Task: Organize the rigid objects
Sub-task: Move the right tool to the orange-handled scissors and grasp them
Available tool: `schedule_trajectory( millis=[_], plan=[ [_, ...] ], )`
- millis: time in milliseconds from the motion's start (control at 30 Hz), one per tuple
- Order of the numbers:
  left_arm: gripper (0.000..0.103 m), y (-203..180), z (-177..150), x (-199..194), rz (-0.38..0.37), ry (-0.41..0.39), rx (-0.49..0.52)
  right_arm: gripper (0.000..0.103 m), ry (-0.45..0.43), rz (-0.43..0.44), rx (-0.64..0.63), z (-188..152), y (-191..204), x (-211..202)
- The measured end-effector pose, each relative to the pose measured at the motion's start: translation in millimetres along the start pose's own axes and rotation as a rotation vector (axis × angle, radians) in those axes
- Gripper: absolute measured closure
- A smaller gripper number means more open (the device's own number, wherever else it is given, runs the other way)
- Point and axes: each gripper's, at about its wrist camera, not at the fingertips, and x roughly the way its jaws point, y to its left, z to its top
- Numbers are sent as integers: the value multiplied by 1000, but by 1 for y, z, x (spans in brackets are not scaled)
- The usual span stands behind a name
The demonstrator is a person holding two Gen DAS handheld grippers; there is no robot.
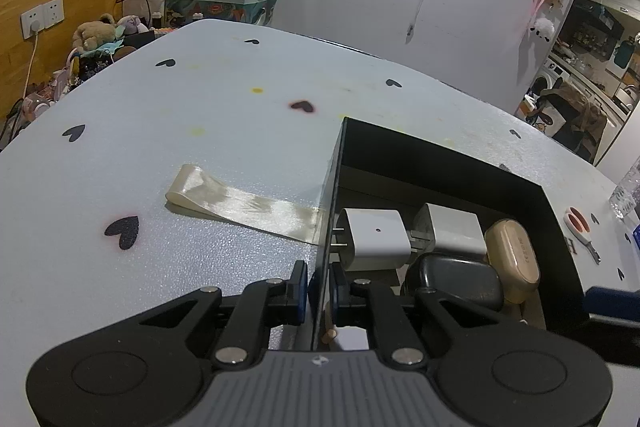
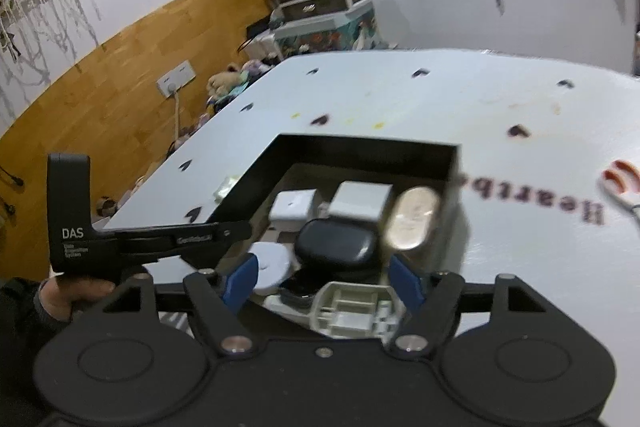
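A black open box point(image 1: 448, 155) point(image 2: 360, 147) stands on the table. It holds two white chargers point(image 1: 376, 239) point(image 2: 294, 209), a black case point(image 1: 456, 279) point(image 2: 336, 245) and a beige case point(image 1: 514, 255) point(image 2: 412, 219). My left gripper point(image 1: 320, 291) is shut on the box's left wall. My right gripper point(image 2: 324, 279) is open above the box's near end, empty. A grey-white plastic part point(image 2: 352, 311) and a white round object point(image 2: 272, 263) lie under it. The left gripper's body point(image 2: 120, 239) shows at the left in the right wrist view.
The white table point(image 1: 200, 107) has black heart prints. A shiny beige ribbon point(image 1: 240, 203) lies left of the box. Small scissors with orange handles point(image 1: 580, 227) point(image 2: 620, 183) lie to the right. A glass point(image 1: 628, 191) stands at the far right.
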Motion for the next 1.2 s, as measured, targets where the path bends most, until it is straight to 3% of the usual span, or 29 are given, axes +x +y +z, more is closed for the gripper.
schedule_trajectory(
  millis=[267,400,633,733,900,1067,1133,1200],
  plan=[
    [92,0,0,0,7,0,2,22,-85,-103,13,-6,-25,-30],
    [92,-1,0,-1,9,0,3,13,-131,-161,36,-11,-42,-39],
    [92,-2,0,0,13,1,7,0,-220,-343,41,-20,-80,-40],
    [92,-2,0,0,15,1,8,0,-246,-401,35,-21,-100,-37],
    [92,-3,0,0,18,1,10,0,-212,-501,-5,-14,-139,-20],
    [92,-3,0,0,19,1,11,1,-182,-545,-32,-4,-179,0],
    [92,-3,0,0,19,2,11,12,-157,-564,-16,1,-192,9],
    [92,-3,0,0,19,2,11,15,-140,-545,-2,5,-203,17]
  ],
)
